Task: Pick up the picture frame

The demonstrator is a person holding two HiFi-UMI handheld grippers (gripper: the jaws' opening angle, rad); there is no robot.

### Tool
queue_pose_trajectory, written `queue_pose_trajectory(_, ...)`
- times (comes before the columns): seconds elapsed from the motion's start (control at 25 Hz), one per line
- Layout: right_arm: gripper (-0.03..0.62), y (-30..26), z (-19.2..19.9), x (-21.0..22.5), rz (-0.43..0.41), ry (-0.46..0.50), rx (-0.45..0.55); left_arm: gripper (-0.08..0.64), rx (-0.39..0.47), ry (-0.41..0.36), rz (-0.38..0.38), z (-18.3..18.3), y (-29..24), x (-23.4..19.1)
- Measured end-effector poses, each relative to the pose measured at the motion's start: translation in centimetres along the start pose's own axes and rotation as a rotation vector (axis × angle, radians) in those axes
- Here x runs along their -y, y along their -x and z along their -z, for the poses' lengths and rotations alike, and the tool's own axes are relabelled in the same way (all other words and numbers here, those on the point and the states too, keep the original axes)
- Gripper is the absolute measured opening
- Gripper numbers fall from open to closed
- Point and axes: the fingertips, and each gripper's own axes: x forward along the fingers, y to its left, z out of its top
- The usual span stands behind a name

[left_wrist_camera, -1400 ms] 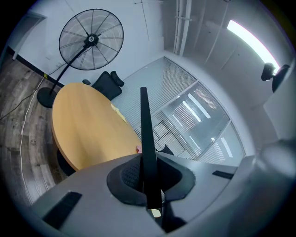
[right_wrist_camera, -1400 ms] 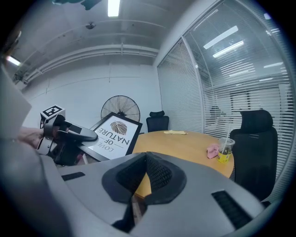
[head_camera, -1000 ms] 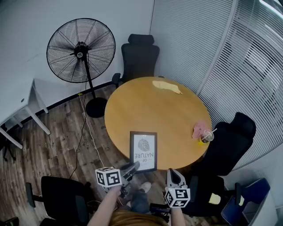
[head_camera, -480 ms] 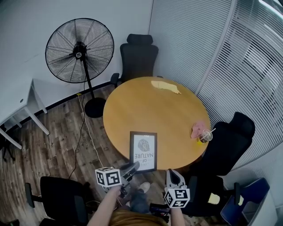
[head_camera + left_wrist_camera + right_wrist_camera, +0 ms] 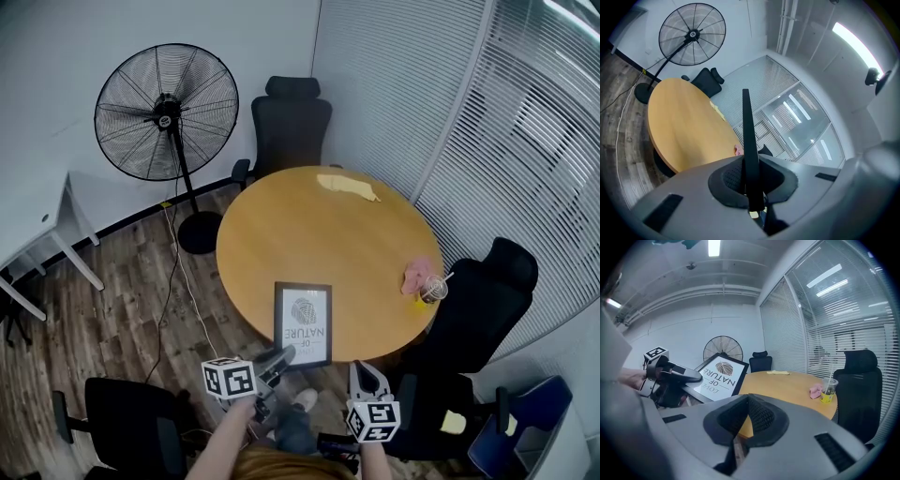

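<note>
Well, the left tool (image 5: 278, 356) is clamped on the picture frame (image 5: 303, 323), biting the corner at 7 o'clock. Look along that tool and the frame's thin black edge stands right between its jaws. The frame is at the 6 o'clock edge of the round wooden counter (image 5: 319, 216), and its near end sticks out past the edge. From the right tool's side it looks tipped up, not lying flat, with the leaf and the words showing.

The right tool (image 5: 362, 373) hangs just beside the frame, at about 4 o'clock from it. Its jaws are pressed together with nothing in them.

Not much has changed in the last second. The frame looks a tiny bit bigger and higher from the right tool. The counter has also slid a little in the left tool's view. So I think the left tool is slowly lifting the frame, and the pick-up looks nearly done. The grip is on one corner only, so the frame could swing.
</note>
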Motion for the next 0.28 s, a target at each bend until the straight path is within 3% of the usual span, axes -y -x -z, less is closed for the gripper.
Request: queue_pose_trajectory(0.28, 0.012, 0.51, 0.41, 0.02, -0.004, -0.002, 0.001, 0.052, -0.001, 0.000, 0.006, 0.25, -0.13, 0.66)
